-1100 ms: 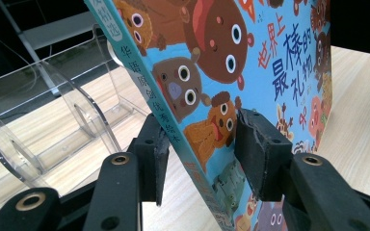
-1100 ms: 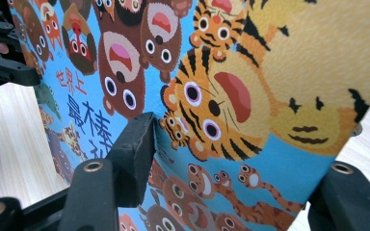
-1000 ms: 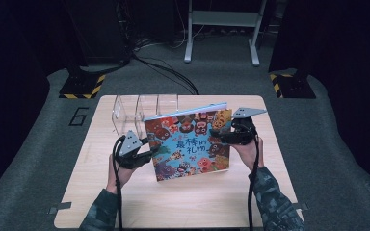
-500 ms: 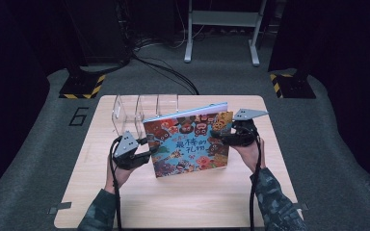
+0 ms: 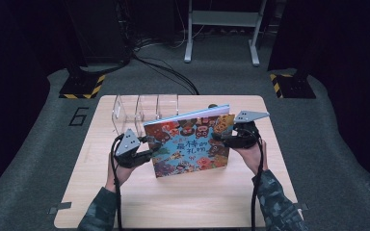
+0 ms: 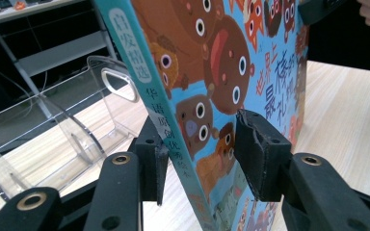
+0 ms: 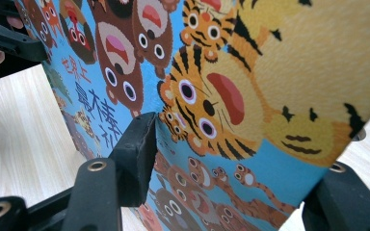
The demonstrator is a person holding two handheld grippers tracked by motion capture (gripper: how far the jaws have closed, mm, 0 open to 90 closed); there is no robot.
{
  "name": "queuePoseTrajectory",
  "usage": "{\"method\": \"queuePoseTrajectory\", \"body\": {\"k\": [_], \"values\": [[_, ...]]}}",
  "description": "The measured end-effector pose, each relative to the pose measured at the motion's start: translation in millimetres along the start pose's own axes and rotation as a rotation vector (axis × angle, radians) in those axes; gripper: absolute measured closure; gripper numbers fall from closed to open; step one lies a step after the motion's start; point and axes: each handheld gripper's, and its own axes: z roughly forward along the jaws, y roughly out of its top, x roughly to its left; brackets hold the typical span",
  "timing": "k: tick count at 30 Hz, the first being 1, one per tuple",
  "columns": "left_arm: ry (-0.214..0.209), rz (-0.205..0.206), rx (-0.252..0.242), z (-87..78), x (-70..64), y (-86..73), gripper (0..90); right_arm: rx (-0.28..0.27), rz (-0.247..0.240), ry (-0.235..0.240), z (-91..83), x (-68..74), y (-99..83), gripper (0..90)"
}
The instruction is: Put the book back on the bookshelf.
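Nearest me, my left gripper pinches the picture book at its spine edge and my right gripper clamps its opposite edge. Since a second ago the glossy cover has tipped upright, probably heading into the clear acrylic rack just behind it.

A pale wooden rectangular table with rounded corners stands on a grey carpeted floor. On its far left part sits a clear acrylic divided organiser, its compartments open. Just in front of it a colourful picture book with cartoon animals on a blue cover stands upright, its lower edge at the tabletop.
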Motion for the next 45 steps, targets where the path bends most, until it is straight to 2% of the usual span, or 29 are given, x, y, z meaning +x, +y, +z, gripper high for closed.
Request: {"method": "queuePoseTrajectory", "body": {"k": [3,7,12,13,18,21,26,33,34,35,36,38,39,40,41,42,43,45], "values": [[-0.010,0.007,-0.007,-1.4,-0.1,-0.5,58.4,0.006,0.005,0.001,0.7,-0.5,0.3,42.9],[-0.025,-0.017,-0.029,-3.1,-1.1,-1.7,60.1,0.010,0.000,0.009,-1.5,0.2,-0.9,42.8],[-0.040,-0.014,-0.023,-5.1,-0.4,-0.3,61.2,0.018,-0.005,0.007,-4.5,3.2,-1.9,42.5],[-0.052,-0.035,-0.044,-5.2,0.4,0.0,61.1,0.018,-0.007,0.007,-4.7,3.6,-2.1,42.2],[-0.090,-0.062,-0.049,-5.4,3.1,2.1,59.5,0.019,-0.012,0.005,-5.5,4.7,-2.9,42.1],[-0.135,-0.092,-0.069,-5.0,6.3,1.3,56.7,0.017,-0.010,0.006,-5.4,4.6,-3.3,42.2],[-0.160,-0.114,-0.100,-4.0,9.6,2.4,56.4,0.015,-0.011,0.007,-5.4,4.6,-3.7,42.5],[-0.176,-0.135,-0.089,-4.0,9.3,8.2,55.6,0.003,-0.010,0.011,-5.8,4.6,-5.7,42.9],[-0.190,-0.139,-0.113,-4.0,10.0,9.3,54.7,0.006,-0.009,0.012,-6.6,5.2,-6.1,43.0],[-0.190,-0.139,-0.113,-4.0,10.0,9.3,53.7,0.006,-0.009,0.012,-6.6,5.2,-6.1,43.0],[-0.213,-0.153,-0.123,-3.8,11.4,11.4,52.1,0.010,-0.009,0.013,-7.0,5.4,-6.0,43.0],[-0.213,-0.154,-0.134,-4.0,10.9,13.1,50.4,0.010,-0.010,0.012,-7.1,5.8,-6.0,43.0],[-0.217,-0.143,-0.129,-3.5,11.5,15.1,50.4,0.012,-0.011,0.012,-7.3,5.9,-5.9,43.0],[-0.224,-0.129,-0.154,-2.5,10.6,17.9,50.0,0.009,-0.012,0.015,-7.5,5.7,-6.5,42.9],[-0.224,-0.129,-0.154,-2.5,10.6,17.9,50.1,0.008,-0.016,0.016,-7.5,5.5,-6.8,43.0],[-0.211,-0.106,-0.144,-1.6,9.5,21.1,49.9,0.007,-0.012,0.016,-7.6,5.5,-7.1,43.0],[-0.215,-0.097,-0.143,-0.7,10.1,22.0,49.8,0.006,-0.013,0.015,-7.5,5.5,-7.0,43.0],[-0.216,-0.108,-0.145,-0.4,10.0,23.0,48.7,0.006,-0.014,0.015,-7.6,5.6,-7.0,43.1]]}}
